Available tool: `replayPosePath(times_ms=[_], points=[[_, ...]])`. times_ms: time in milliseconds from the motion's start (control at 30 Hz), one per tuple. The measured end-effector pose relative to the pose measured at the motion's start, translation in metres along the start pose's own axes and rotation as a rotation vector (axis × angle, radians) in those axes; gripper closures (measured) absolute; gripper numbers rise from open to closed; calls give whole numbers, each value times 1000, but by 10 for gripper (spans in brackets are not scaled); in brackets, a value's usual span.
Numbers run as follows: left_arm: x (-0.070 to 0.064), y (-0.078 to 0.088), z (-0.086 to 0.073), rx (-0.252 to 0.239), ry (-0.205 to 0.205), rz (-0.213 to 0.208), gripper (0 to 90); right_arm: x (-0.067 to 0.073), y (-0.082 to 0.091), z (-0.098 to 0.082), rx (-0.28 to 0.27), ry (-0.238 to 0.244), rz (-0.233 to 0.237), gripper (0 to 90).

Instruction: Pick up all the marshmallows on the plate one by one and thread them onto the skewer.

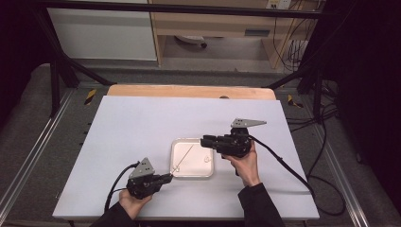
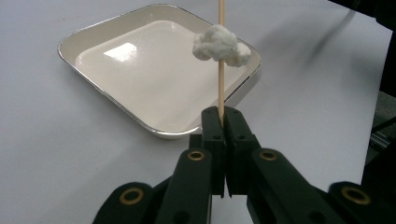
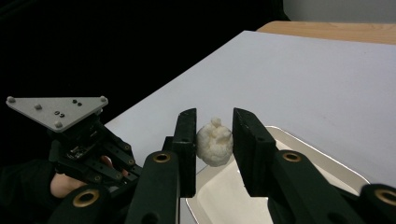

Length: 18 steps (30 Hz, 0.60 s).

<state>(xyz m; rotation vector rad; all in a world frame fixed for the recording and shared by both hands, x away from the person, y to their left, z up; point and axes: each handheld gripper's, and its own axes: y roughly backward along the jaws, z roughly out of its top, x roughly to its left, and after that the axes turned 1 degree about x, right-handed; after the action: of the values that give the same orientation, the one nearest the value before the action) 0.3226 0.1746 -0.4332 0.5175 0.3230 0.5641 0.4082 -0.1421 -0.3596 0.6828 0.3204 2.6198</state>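
Held above the near corner of the shallow tray: a white puffy lump, pinched between the jaws of the right gripper. Jaws only partly closed, set just wide enough to press on the lump's two sides, with nothing else in the grip. Seen from above, hangs over the right half of the tray, jaws pointing left across it.

Opposite, a thin wooden skewer, clamped at its lower end by the left gripper, jaws fully closed on the stick. Slants up and away over the tray's rim, already carrying one threaded lump partway along. Left gripper sits just off the tray's lower left corner on the pale table, the right gripper a short way apart across the tray.

Judged step: picking done, threading of a second lump about to begin. Next move calls for bringing the held lump to the skewer's free tip, lining its middle up with the stick's axis, and pushing along it while the left grip stays firm. Needs a light squeeze, since the lump looks soft and likely to crumble or slip sideways off the point.
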Motion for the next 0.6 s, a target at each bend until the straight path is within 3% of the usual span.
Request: replayPosePath(times_ms=[600], points=[[-1,0,0,1,-6,-3,882,-5,-18,-1,9,-56,58,715]])
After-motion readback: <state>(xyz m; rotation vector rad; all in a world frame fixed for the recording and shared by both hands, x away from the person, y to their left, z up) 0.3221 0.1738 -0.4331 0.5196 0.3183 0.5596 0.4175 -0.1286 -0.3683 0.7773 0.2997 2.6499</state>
